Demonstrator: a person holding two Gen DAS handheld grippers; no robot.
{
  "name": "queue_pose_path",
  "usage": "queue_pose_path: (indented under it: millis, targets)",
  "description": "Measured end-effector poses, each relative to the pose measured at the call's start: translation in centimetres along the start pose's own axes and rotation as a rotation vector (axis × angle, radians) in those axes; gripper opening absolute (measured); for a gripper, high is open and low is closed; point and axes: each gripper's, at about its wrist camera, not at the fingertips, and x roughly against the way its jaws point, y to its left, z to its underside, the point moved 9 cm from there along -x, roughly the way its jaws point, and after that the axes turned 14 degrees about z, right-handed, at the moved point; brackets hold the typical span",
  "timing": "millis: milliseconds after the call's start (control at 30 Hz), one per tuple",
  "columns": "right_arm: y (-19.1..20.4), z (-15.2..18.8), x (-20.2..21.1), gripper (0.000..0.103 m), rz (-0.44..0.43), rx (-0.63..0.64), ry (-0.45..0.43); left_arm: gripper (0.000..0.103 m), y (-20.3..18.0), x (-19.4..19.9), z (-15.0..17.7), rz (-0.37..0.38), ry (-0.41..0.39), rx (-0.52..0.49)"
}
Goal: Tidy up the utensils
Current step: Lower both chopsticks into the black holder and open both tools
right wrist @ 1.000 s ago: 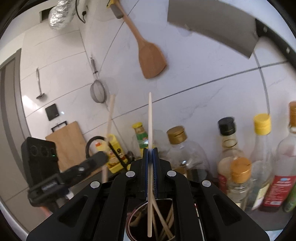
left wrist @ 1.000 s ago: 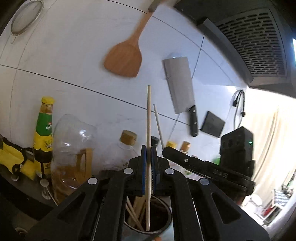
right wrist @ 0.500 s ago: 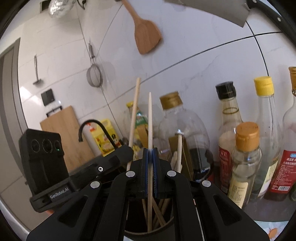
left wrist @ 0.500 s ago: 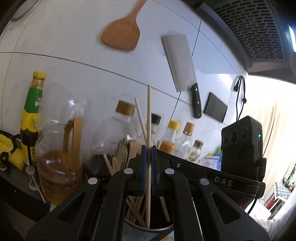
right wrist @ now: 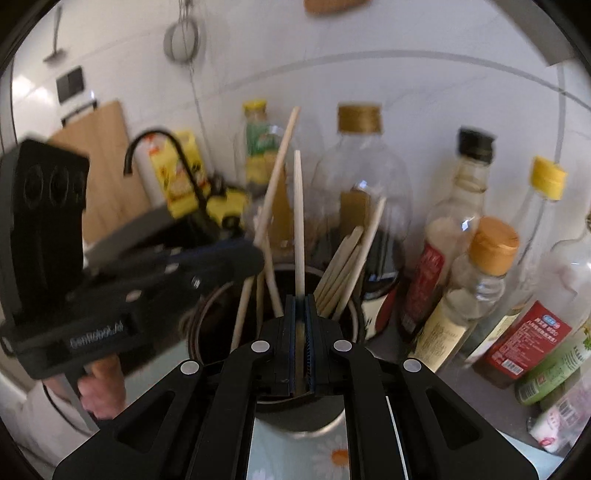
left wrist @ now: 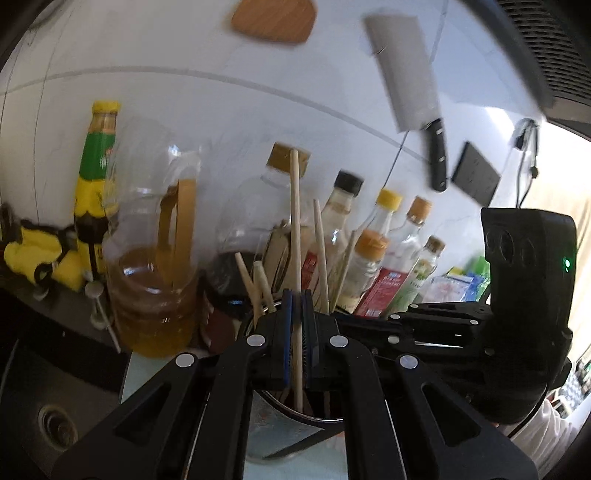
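My left gripper (left wrist: pixel 296 317) is shut on a wooden chopstick (left wrist: pixel 294 229) that stands upright, its lower end inside the round metal utensil holder (left wrist: pixel 280 417). My right gripper (right wrist: pixel 300 325) is shut on another wooden chopstick (right wrist: pixel 298 221), its lower end also down in the holder (right wrist: pixel 347 317). Several other chopsticks (right wrist: pixel 343 258) lean in the holder. The right gripper's body shows at the right of the left wrist view (left wrist: pixel 436 325). The left gripper's body shows at the left of the right wrist view (right wrist: pixel 122 280).
Sauce and oil bottles (right wrist: pixel 458 266) crowd the counter behind and to the right of the holder. A large oil jug (left wrist: pixel 155 273) and a green bottle (left wrist: pixel 94 177) stand to the left. A cleaver (left wrist: pixel 410 85) and wooden spatula (left wrist: pixel 273 18) hang on the tiled wall.
Both grippers have moved down toward the holder, sinking their chopsticks deeper into it. The views tilted lower, bringing the bottles and holder closer.
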Motion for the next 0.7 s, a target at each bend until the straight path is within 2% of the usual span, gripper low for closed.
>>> queue_pose_path:
  millis: [67, 200, 400, 433, 500, 633, 700]
  targets:
    - [-0.1, 0.1, -0.6, 0.005, 0.037, 0.030, 0.058, 0.006, 0.7, -1.0, 0.3, -0.023, 0.096, 0.047]
    - [-0.6, 0.6, -1.1, 0.005, 0.066, 0.054, 0.144, 0.007, 1.5, -1.3, 0.4, -0.057, 0.177, 0.100]
    - [0.2, 1.3, -1.3, 0.005, 0.071, 0.112, 0.196, 0.009, 0.7, -0.7, 1.2, -0.113, 0.254, 0.044]
    - [0.4, 1.4, -1.3, 0.005, 0.072, 0.124, 0.199, 0.011, 0.6, -0.7, 1.4, -0.115, 0.265, 0.041]
    - [0.6, 1.6, -1.2, 0.005, 0.073, 0.141, 0.207, 0.022, 0.6, -0.6, 1.9, -0.113, 0.291, 0.044]
    - [0.7, 1.7, -0.6, 0.006, 0.082, 0.149, 0.208, 0.025, 0.1, 0.3, 2.0, -0.109, 0.290, 0.037]
    - [0.4, 1.6, -0.2, 0.007, 0.094, 0.151, 0.207, 0.036, -0.2, 1.0, 1.6, -0.123, 0.279, 0.029]
